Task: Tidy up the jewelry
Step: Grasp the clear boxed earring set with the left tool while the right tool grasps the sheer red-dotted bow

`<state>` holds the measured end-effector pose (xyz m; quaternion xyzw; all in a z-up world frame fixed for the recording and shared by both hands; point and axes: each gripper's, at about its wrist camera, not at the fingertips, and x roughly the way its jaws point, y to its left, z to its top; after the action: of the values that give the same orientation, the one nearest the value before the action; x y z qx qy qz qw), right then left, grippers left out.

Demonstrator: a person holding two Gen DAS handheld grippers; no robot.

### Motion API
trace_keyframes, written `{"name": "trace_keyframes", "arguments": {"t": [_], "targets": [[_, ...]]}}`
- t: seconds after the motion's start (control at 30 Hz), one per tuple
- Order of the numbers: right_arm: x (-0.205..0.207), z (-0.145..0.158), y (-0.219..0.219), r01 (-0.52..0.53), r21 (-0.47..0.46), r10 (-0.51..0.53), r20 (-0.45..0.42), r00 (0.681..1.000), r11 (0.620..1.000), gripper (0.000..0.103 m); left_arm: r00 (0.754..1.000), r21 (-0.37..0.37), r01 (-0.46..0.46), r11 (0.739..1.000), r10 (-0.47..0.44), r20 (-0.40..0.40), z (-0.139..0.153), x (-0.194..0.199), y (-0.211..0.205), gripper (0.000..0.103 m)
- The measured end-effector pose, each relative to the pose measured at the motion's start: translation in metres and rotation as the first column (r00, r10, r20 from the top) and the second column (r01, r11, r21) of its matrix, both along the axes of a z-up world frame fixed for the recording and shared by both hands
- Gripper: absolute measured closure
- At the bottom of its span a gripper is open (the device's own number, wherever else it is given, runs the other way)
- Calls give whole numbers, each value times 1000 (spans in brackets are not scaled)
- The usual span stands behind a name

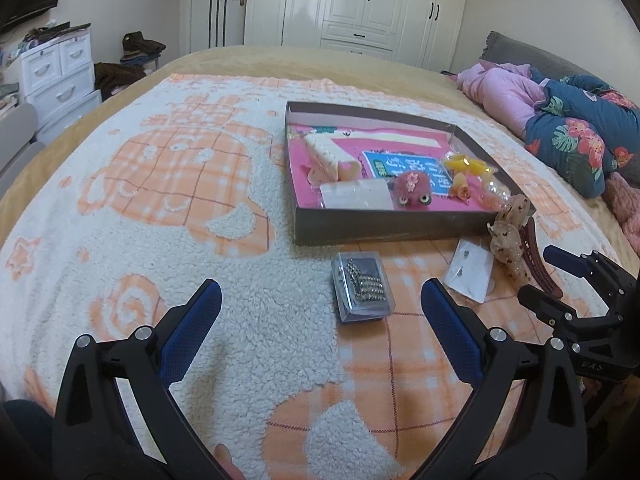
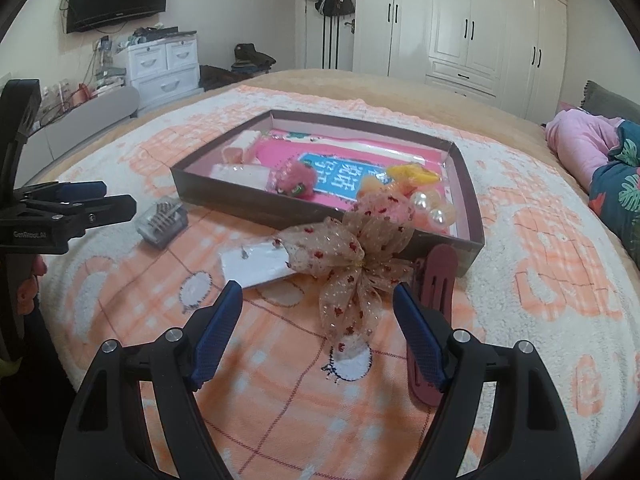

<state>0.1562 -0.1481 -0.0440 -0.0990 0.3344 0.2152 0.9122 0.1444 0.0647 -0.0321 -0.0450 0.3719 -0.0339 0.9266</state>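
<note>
A shallow brown box [image 1: 384,228] [image 2: 256,204] with a pink floor lies on the blanket and holds several hair accessories. In front of it lie a clear case of small clips [image 1: 362,286] [image 2: 162,218], a white earring card [image 1: 470,274] [image 2: 256,262], a beige gauze bow [image 1: 508,240] [image 2: 356,256] and a maroon hair clip [image 1: 538,262] [image 2: 436,284]. My left gripper [image 1: 322,292] is open and empty, just short of the clear case. My right gripper [image 2: 318,294] is open, its fingers either side of the bow's lower ribbon, not closed on it.
The bed carries an orange-and-white fleece blanket [image 1: 160,208]. Folded pink and floral bedding [image 1: 560,120] lies at the right. White drawers [image 2: 164,64] and a wardrobe [image 2: 480,20] stand beyond the bed.
</note>
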Motion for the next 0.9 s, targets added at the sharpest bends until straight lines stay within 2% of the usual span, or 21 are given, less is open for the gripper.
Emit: {"name": "trace_keyframes", "arguments": {"t": [0.13,0.23,0.33,0.4,0.5,0.6,0.8,0.87,0.9], "targets": [[5,-8,0,13,-15,-13,-20,1000,1000,37,1000,14,17,1000,-17,-12,-8,2,-7,12],[9,-13,1,19,-37,-20,-25,999,999,46,999,21,30,999,-30,-22,-12,4,-13,12],[14,-19,2,26,-56,-28,-32,999,998,60,999,22,33,999,-32,-31,-16,8,-14,12],[17,-23,2,32,-62,-34,-40,999,998,76,999,22,31,999,-31,-30,-18,10,-14,12],[21,-24,1,36,-52,-39,-45,998,998,89,999,22,34,999,-33,-43,-21,14,-14,16],[19,-22,1,21,-31,-23,-41,999,999,94,998,25,42,999,-41,-55,-24,16,-17,22],[12,-14,5,-31,6,31,-21,999,1000,94,996,39,56,998,-53,-68,-27,19,-20,47],[10,-11,7,-43,15,44,-17,999,999,94,996,41,57,998,-54,-66,-27,18,-20,64],[9,-9,7,-49,20,49,-12,999,999,94,996,37,62,997,-59,-65,-26,18,-20,68]]}}
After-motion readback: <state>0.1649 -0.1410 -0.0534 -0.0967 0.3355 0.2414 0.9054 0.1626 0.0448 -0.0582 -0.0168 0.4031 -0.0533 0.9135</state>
